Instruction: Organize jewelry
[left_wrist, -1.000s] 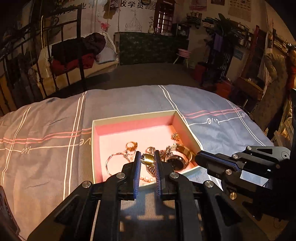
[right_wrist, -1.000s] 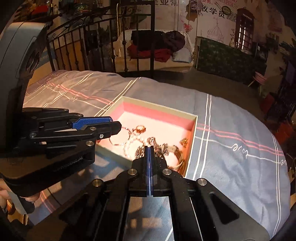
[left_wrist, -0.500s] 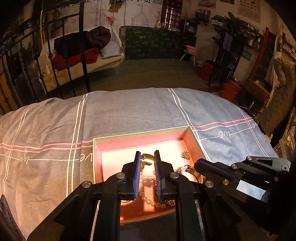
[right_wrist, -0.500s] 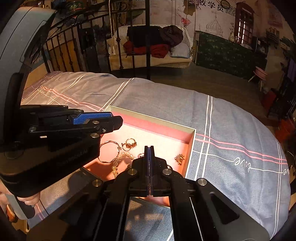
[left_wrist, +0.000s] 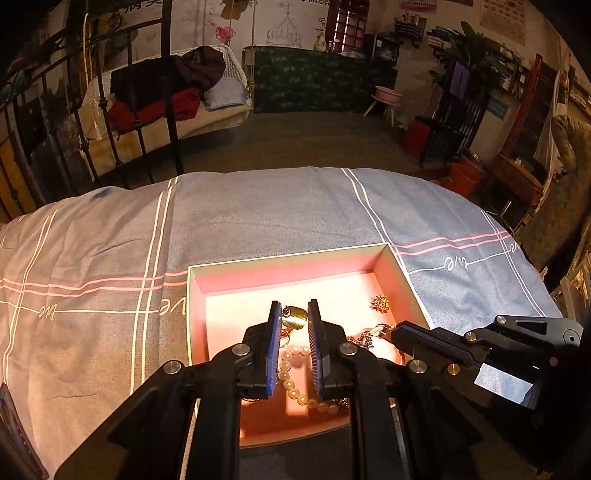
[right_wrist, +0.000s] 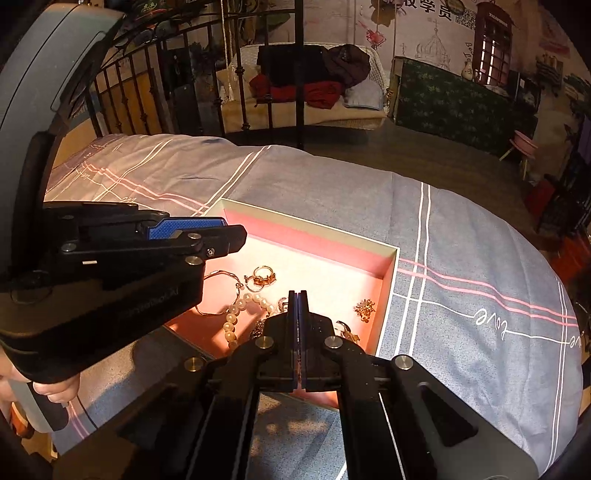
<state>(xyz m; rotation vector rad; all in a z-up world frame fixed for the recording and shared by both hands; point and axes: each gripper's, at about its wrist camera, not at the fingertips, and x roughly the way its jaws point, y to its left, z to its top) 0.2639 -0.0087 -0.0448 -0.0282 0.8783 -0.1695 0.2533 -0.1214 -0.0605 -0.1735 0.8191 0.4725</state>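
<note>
Holding pink-lined box: pearl strand, ring, brooch.

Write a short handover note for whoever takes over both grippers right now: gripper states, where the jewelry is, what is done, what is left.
Left gripper: shut on a gold pendant, held over the box.
Right gripper: shut, empty, over the box's near side.
In the box: pearl strand, ring, hoop, brooch, and a tangle of chains by the right gripper's tips.
Done: pendant picked up.
Left: place the pendant, then sort the rest.
</note>
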